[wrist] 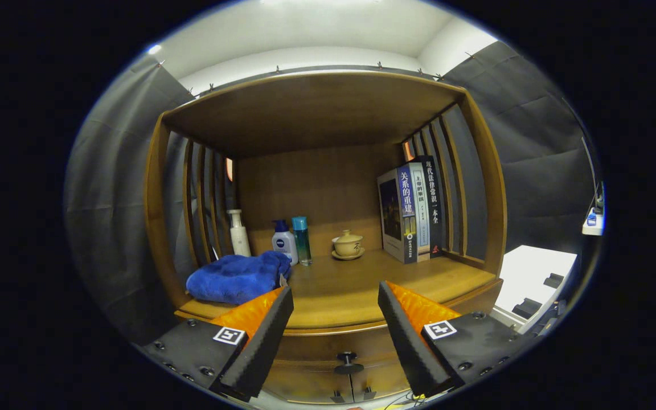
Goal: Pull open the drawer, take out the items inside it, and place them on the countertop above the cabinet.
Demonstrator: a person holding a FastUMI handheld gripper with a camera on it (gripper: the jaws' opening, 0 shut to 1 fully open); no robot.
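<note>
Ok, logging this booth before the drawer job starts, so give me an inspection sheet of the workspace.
Surface: wooden countertop, bare in the middle.
Job's things: drawer shut; knob between the jaws, untouched.
Clutter: blue towel, white bottle, lotion bottle, teal bottle, lidded cup, books.
Grippers: gripper open, holding nothing.
Cables: nothing seen for certain.
Surroundings: grey cloth walls, white block.

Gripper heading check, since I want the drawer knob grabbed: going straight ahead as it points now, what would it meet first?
Probably the countertop edge, not the drawer knob, which sits lower between the open gripper fingers. Depth is unclear.
</note>
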